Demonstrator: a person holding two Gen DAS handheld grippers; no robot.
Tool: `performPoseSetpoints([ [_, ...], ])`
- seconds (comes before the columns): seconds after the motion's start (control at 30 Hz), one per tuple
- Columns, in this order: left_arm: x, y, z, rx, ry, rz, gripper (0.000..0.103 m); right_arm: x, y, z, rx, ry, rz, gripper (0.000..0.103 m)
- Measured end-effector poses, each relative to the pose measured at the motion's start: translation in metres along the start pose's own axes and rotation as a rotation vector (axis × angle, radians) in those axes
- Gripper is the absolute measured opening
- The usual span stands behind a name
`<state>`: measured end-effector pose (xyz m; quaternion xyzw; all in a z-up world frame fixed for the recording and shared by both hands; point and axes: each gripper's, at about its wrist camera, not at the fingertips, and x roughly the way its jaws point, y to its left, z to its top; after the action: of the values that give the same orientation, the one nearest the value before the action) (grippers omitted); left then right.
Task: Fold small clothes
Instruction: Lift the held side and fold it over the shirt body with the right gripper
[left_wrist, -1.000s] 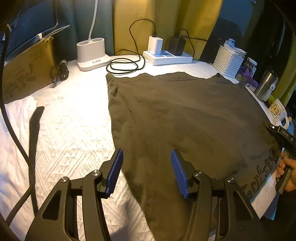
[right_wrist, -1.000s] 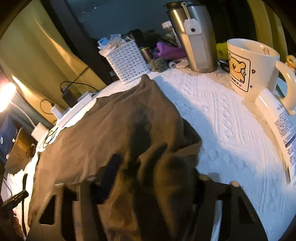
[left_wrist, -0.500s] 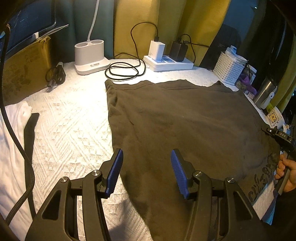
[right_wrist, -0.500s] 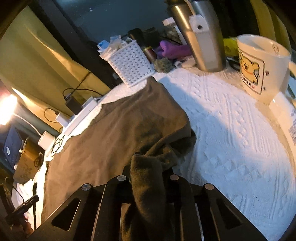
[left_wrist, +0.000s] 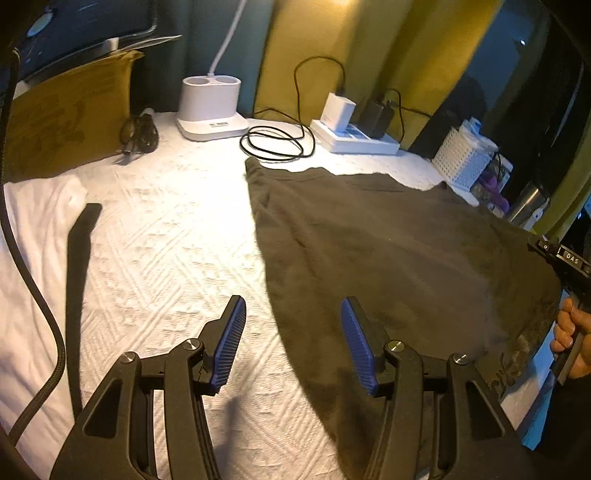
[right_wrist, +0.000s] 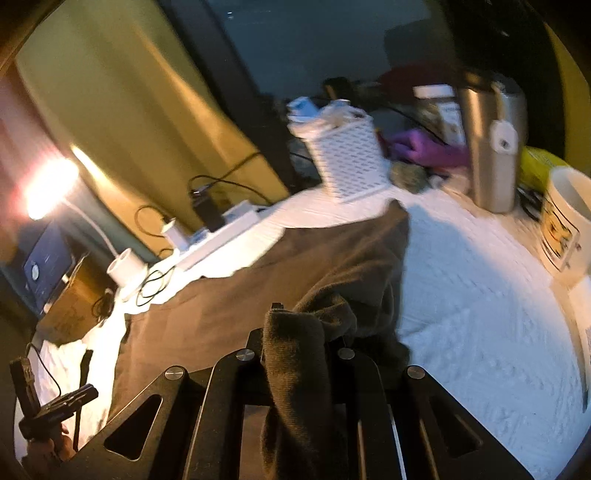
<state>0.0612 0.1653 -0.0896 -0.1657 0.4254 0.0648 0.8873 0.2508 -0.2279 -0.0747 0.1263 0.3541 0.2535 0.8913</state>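
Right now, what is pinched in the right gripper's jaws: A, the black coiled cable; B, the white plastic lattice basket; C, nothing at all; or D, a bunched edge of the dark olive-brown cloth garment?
D: in the right wrist view the right gripper is shut on a bunched fold of the dark olive-brown garment, lifted off the white textured cover.

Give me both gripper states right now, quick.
Left gripper: open, nothing between its pads, above the near edge of the dark garment.
Right gripper: shut on a bunched fold of that garment.
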Motion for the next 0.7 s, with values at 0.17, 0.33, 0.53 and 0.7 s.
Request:
performPoseSetpoints([
  [0.17,-0.008,0.010,-0.001,-0.006,-0.015,-0.016,0.054,0.002,0.032,0.001,-0.051,0.004,0.033,0.012],
  [0.33,-0.017,0.019,-0.002,-0.003,-0.026,-0.025,0.054,0.005,0.068,-0.004,-0.101,0.017,0.062,0.011],
  [0.53,-0.029,0.029,-0.004,0.002,-0.041,-0.027,0.054,0.012,0.108,-0.019,-0.155,0.048,0.109,0.011],
  [0.7,-0.039,0.036,-0.008,-0.001,-0.053,-0.022,0.054,0.018,0.145,-0.036,-0.206,0.088,0.166,0.011],
])
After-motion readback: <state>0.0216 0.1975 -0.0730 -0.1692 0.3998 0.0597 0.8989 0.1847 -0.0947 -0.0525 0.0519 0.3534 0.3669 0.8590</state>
